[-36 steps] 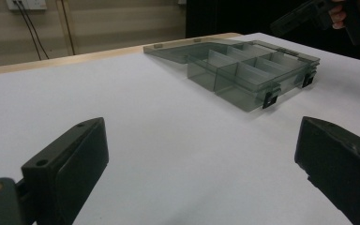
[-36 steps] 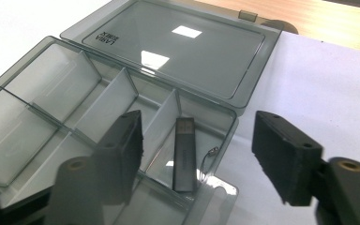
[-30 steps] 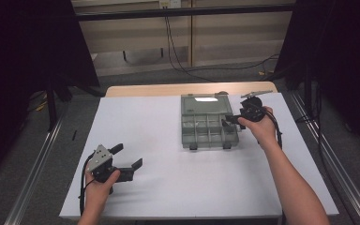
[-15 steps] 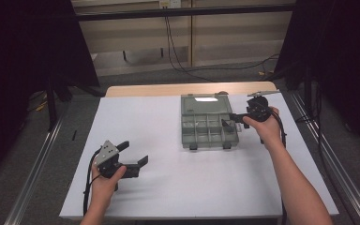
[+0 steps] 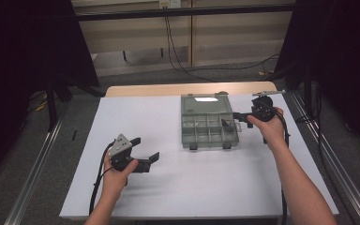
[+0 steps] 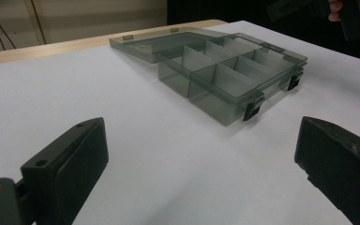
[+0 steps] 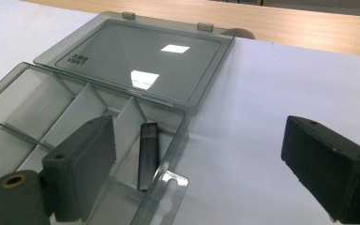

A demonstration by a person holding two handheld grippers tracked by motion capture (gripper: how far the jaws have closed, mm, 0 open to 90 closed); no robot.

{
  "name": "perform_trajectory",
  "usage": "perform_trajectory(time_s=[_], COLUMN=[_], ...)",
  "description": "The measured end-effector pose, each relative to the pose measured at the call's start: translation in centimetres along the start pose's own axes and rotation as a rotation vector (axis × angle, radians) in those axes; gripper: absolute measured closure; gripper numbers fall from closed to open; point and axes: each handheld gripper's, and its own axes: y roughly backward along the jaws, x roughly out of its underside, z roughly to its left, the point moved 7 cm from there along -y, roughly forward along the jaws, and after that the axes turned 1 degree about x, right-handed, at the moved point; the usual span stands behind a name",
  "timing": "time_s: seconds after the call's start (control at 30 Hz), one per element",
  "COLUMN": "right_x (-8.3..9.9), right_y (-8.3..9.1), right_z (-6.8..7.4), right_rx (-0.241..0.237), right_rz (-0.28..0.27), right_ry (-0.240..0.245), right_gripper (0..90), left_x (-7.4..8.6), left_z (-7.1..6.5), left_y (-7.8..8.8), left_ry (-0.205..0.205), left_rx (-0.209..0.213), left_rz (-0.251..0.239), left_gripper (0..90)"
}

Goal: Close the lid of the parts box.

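**Resting in open organiser box: one flash drive, both grippers released**

Lying in a compartment at the right edge of the box: dark flash drive point(image 7: 147, 154), long axis running near to far, leaning against the compartment wall; lower end partly cut off behind the box's front tab in the right gripper view. Hard to make out from the high view, seen there as a small dark sliver point(image 5: 225, 125).

Standing on the white table point(image 5: 178, 187), right of centre: smoky transparent compartment box point(image 5: 209, 129), lid point(image 7: 138, 58) folded flat toward the far side, glare patches on it. Lettering on the lid too small to read. Contents of the remaining compartments not discernible through the tinted dividers.

Hovering at the right edge of the box: right gripper point(image 5: 236, 119), jaws just opened wide, nothing between the pads; one jaw over the box, the other over bare table. Partly covered by the right hand point(image 5: 268, 126).

Held low over the near left of the table, well apart from the box: left gripper point(image 5: 145, 152), jaws spread, nothing between them. Tips cropped at the bottom of the left gripper view.
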Motion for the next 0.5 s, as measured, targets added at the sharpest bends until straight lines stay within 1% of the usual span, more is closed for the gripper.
perform_trajectory(time_s=[0.1,0.13,0.2,0.4,0.5], right_x=[0.0,0.0,0.0,0.1,0.1], right_y=[0.1,0.1,0.1,-0.1,-0.2], right_z=[-0.1,-0.2,-0.3,-0.5,-0.6], right_rx=[0.006,0.008,0.008,0.01,0.01], right_rz=[-0.003,-0.004,-0.009,-0.009,-0.012], right_ry=[-0.005,-0.004,-0.006,-0.017,-0.019], right_gripper=[10.1,10.0,9.8,9.5,9.5], left_x=[-0.4,-0.5,-0.8,-1.5,-1.8], left_z=[-0.1,-0.1,-0.1,-0.3,-0.4], left_y=[-0.5,-0.6,-0.9,-2.3,-3.1], left_ry=[-0.003,0.004,-0.001,0.022,0.02], left_rx=[0.003,0.007,0.008,0.019,0.022], left_rz=[0.001,-0.001,0.003,0.009,0.019], left_gripper=[3.2,3.2,3.2,3.0,3.0])
